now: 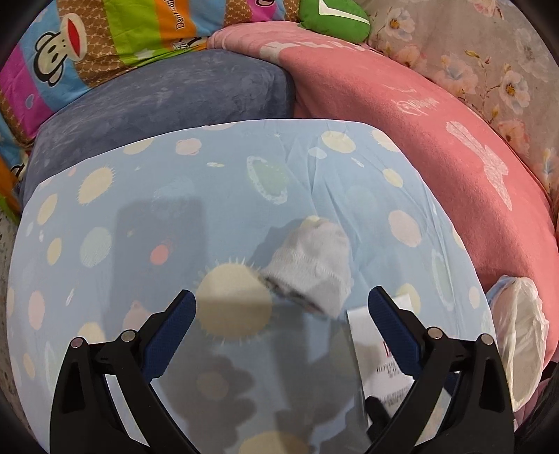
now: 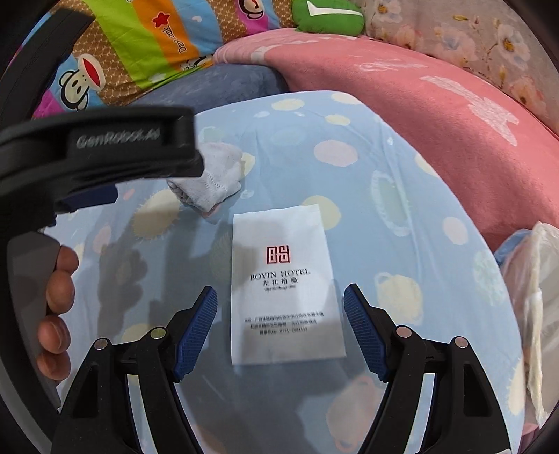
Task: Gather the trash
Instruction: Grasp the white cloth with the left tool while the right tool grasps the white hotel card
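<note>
A crumpled white sock (image 1: 311,269) lies on the light blue patterned sheet (image 1: 174,216), just ahead of my open, empty left gripper (image 1: 281,297). It also shows in the right wrist view (image 2: 213,181), partly behind the left gripper's body. A flat white hotel paper packet (image 2: 284,286) lies on the sheet between the fingers of my open right gripper (image 2: 279,293), not gripped. Its edge shows in the left wrist view (image 1: 370,345) behind the right finger. A white plastic bag (image 1: 520,335) sits at the right edge of the sheet; it also shows in the right wrist view (image 2: 534,307).
A pink blanket (image 1: 401,115) borders the sheet on the right and a blue-grey cushion (image 1: 157,104) lies at the back. A colourful monkey-print quilt (image 1: 87,45), a green pillow (image 1: 332,17) and floral bedding (image 1: 489,63) lie beyond.
</note>
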The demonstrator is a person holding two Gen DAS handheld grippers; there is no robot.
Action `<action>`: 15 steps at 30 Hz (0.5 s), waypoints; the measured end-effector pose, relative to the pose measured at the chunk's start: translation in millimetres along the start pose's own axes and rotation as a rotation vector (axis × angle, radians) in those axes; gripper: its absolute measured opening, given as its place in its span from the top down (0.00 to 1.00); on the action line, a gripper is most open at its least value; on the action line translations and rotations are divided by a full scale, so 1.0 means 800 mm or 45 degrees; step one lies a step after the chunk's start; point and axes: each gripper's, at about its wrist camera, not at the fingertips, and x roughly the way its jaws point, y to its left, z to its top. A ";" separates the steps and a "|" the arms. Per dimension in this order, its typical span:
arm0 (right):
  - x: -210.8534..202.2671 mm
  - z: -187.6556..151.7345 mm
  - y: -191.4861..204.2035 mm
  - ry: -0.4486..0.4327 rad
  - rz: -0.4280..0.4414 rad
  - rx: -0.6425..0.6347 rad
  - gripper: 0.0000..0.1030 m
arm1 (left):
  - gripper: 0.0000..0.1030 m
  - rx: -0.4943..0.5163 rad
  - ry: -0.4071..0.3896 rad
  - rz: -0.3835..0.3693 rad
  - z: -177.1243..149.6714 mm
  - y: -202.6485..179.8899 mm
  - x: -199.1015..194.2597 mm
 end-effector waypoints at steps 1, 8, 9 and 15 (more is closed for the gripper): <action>0.005 0.001 0.001 0.006 -0.003 0.001 0.30 | 0.09 0.011 0.004 -0.004 0.004 -0.002 0.007; 0.018 0.001 0.003 -0.011 -0.039 -0.016 0.35 | 0.44 0.029 0.079 -0.076 0.005 -0.006 0.034; 0.016 0.000 0.003 -0.017 -0.051 -0.020 0.37 | 0.51 0.026 0.084 -0.093 0.002 -0.006 0.033; 0.005 -0.008 -0.018 -0.012 -0.013 0.034 0.59 | 0.76 0.039 0.083 -0.111 -0.015 -0.012 0.017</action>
